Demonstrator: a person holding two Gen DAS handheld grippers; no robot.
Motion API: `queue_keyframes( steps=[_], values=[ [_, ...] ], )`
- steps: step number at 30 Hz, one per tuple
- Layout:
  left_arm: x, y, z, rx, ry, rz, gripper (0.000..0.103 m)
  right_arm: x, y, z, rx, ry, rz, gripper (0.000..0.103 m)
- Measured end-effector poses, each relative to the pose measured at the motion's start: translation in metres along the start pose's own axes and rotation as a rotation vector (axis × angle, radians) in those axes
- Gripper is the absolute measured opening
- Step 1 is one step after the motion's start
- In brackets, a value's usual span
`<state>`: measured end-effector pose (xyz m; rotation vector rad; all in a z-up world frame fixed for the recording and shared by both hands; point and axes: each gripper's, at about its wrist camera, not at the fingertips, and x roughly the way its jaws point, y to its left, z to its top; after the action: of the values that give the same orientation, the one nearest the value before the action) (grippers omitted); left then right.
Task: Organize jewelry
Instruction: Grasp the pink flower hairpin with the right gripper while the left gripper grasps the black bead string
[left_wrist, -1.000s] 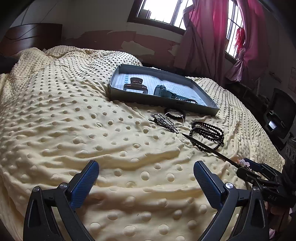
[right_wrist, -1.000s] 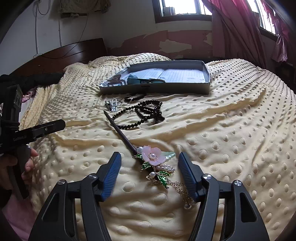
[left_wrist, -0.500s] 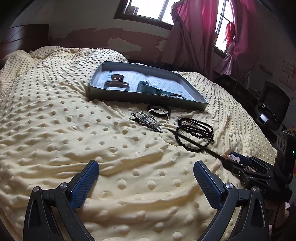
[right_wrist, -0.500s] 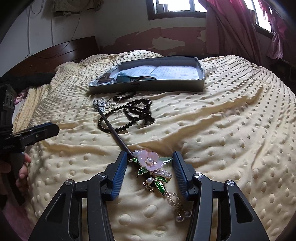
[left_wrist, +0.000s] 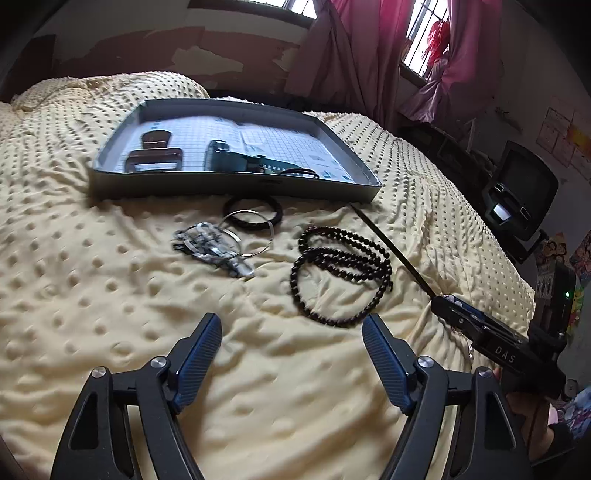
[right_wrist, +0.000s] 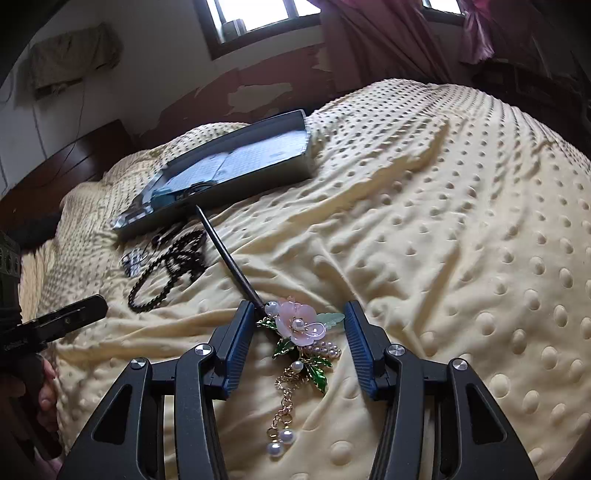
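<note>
The tray (left_wrist: 236, 186) is holding some pieces; beads (left_wrist: 341, 266), rings (left_wrist: 251, 225) and hairpin (right_wrist: 299, 325) are lying outside. The right gripper (right_wrist: 299, 332) is straddling the hairpin, unclenched; the left gripper (left_wrist: 291, 354) is hanging released.

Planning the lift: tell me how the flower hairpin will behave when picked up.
The flower hairpin probably has a stiff, straight dark stick, so it should lift as one piece. Its pearl chain looks loose and would likely dangle and swing. The thin petals seem fragile; the right gripper should squeeze gently.
</note>
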<state>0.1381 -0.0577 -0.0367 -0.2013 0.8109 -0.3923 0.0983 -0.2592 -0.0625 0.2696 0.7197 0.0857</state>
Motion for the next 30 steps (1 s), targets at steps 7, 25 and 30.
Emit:
queue_keyframes(
  steps=[7,25,30],
  values=[
    [0.030,-0.025,0.021,0.051,0.061,-0.035,0.075,0.002,-0.006,0.006,0.009,-0.005,-0.048,0.045],
    [0.069,-0.061,0.030,0.137,0.149,0.046,0.034,-0.001,-0.027,0.008,0.046,0.062,-0.013,0.045],
    [0.065,-0.056,0.027,0.111,0.141,0.051,0.011,0.000,-0.032,0.005,0.060,0.089,0.016,0.046]
  ],
)
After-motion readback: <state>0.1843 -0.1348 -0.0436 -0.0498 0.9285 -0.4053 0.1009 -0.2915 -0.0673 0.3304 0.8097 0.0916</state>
